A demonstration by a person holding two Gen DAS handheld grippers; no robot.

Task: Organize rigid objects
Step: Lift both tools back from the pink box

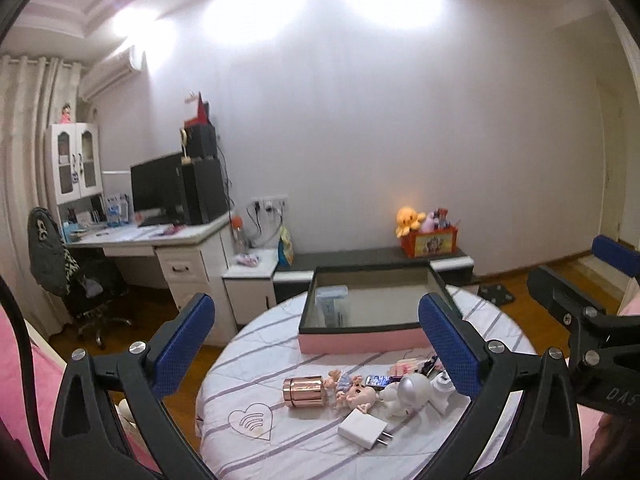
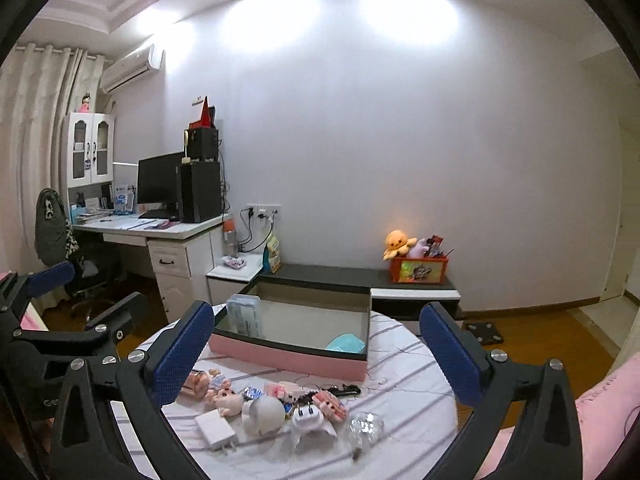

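Note:
A round table with a striped cloth [image 1: 280, 452] [image 2: 412, 364] holds a pink box [image 1: 360, 338] [image 2: 288, 354] with a dark rim. A pale blue case [image 1: 332, 300] [image 2: 244, 314] lies inside it, and a teal object [image 2: 346, 343] too. In front of the box lie a rose-gold jar [image 1: 303, 390], a pig doll [image 1: 358, 392] [image 2: 224, 398], a white astronaut figure [image 1: 408, 394] [image 2: 264, 412], a white charger [image 1: 364, 428] [image 2: 216, 430], a white plug [image 2: 306, 416] and a clear bulb [image 2: 364, 430]. My left gripper [image 1: 316, 344] and right gripper [image 2: 316, 350] are both open and empty above them.
A white desk [image 1: 160, 236] with a monitor and a black chair [image 1: 60, 264] stand at the left. A low dark bench [image 1: 380, 256] along the wall carries an orange toy box [image 1: 430, 240]. The right gripper [image 1: 580, 300] shows at the left view's right edge.

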